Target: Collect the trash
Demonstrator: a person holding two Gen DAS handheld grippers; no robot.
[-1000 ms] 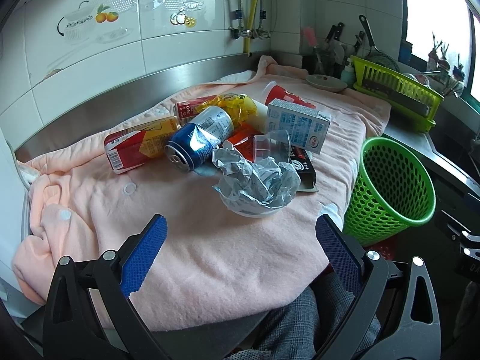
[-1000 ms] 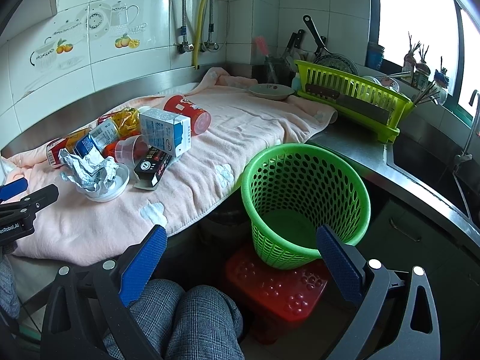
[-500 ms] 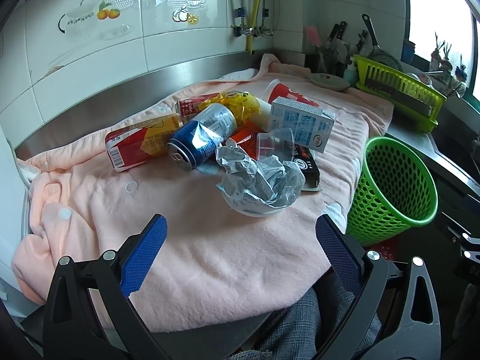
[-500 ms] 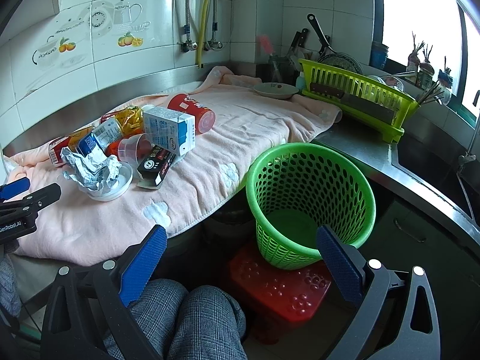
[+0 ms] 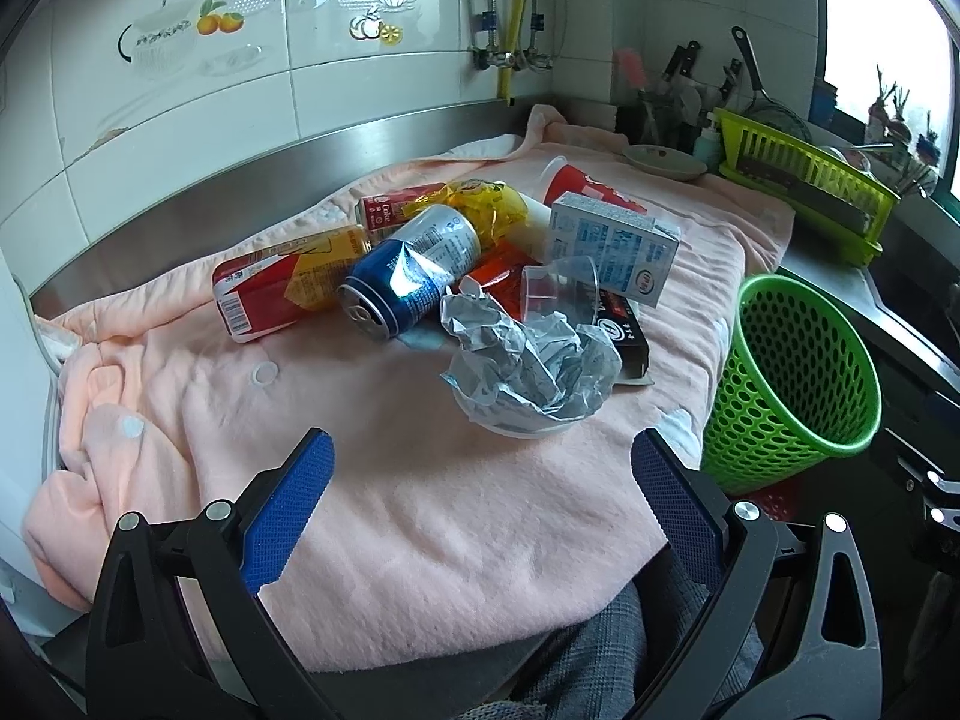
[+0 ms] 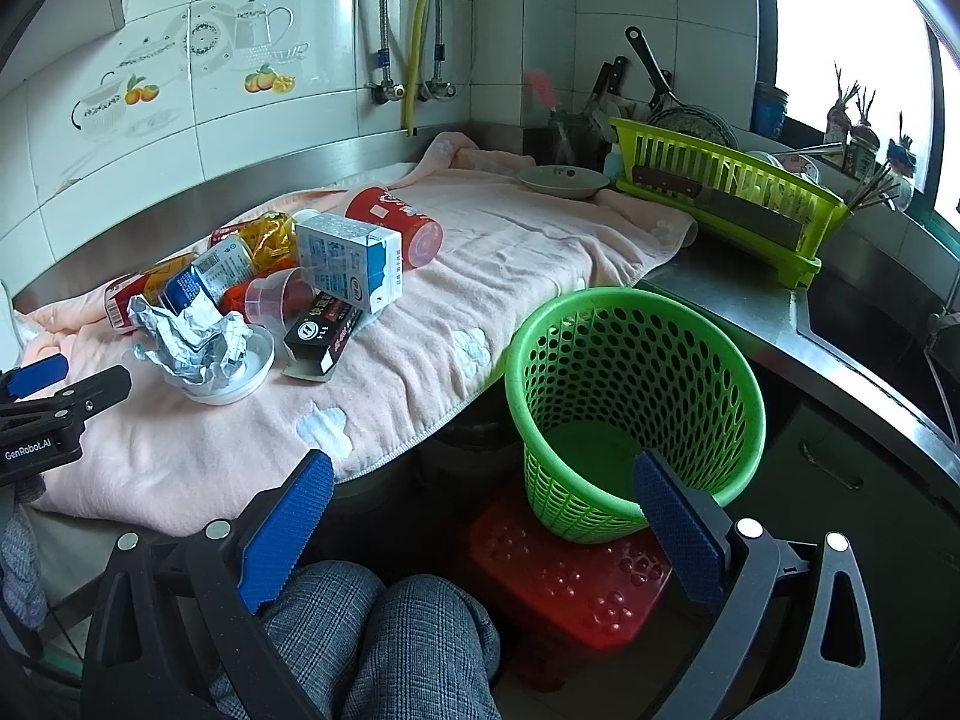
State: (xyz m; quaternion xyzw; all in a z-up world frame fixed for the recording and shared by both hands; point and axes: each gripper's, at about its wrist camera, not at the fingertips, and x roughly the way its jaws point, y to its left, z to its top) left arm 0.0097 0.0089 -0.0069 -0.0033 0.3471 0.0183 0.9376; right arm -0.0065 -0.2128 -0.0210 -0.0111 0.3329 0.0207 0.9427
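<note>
Trash (image 5: 456, 276) sits piled on the tabletop's pink towel (image 5: 420, 510), none yet in the green basket (image 6: 636, 408). Your left tool (image 5: 480, 492) and right tool (image 6: 483, 504) hang wide open and empty. You should next reach for the nearest piece, the crumpled foil (image 5: 534, 360).

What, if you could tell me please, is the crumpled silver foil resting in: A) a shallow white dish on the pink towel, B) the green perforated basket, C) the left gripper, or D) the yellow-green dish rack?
A: the crumpled foil sits in a shallow white dish on the pink towel, while the green basket holds nothing and both grippers are open and hold nothing.
</note>
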